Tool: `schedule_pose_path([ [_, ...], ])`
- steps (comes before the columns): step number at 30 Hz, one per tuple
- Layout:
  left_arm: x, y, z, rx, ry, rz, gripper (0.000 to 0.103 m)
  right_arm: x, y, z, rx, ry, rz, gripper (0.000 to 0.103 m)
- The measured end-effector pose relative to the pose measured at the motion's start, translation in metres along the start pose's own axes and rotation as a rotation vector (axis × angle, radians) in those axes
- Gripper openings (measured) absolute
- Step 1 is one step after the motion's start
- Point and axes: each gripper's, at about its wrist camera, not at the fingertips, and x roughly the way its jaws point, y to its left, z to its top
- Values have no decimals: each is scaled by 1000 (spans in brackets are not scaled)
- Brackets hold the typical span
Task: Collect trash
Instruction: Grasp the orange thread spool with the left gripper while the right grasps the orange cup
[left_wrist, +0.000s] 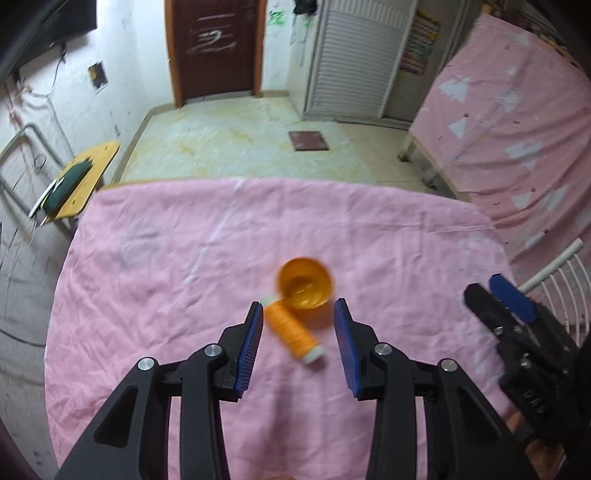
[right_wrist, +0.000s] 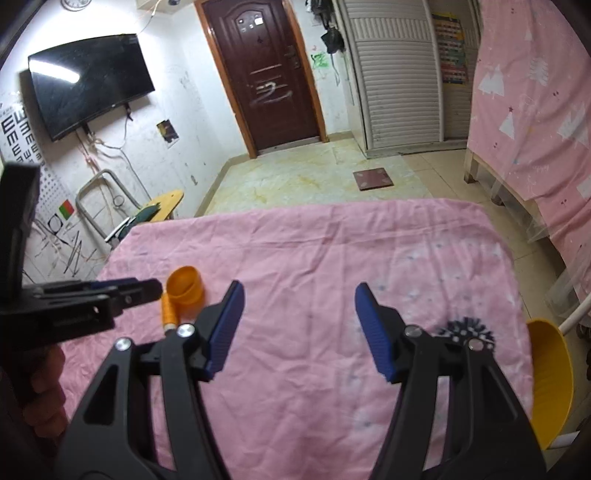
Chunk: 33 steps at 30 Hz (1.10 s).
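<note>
Between the 2 blue pads of the left gripper (left_wrist: 298, 314): an orange thread spool (left_wrist: 293, 332), lying on its side on the pink cloth (left_wrist: 184, 258), touched by neither pad. Jaws partly open, holding nothing. Just beyond the spool and touching it, an orange cup (left_wrist: 306, 282), upright, mouth open to above. Further right, the right gripper (right_wrist: 299, 295), jaws about half open, empty, above bare cloth. At the right edge of the table, a yellow bin (right_wrist: 550, 380). Behind, a brown door (right_wrist: 266, 74).

Orange cup (left_wrist: 305, 287) upright on pink cloth, orange thread spool (left_wrist: 293, 332) lying against it.
</note>
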Motion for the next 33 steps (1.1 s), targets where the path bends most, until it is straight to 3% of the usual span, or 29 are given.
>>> schedule_pose_path([
  [13, 35, 2, -13, 30, 77, -16, 33, 22, 26, 5, -39, 36, -8, 60],
  [16, 33, 2, -14, 49, 61, 1, 20, 28, 31, 6, -49, 45, -2, 60],
  [19, 28, 12, -12, 43, 42, 7, 14, 35, 38, 7, -53, 59, 27, 60],
  [33, 0, 69, 0, -37, -29, -6, 12, 72, 97, 5, -169, 138, 58, 60],
])
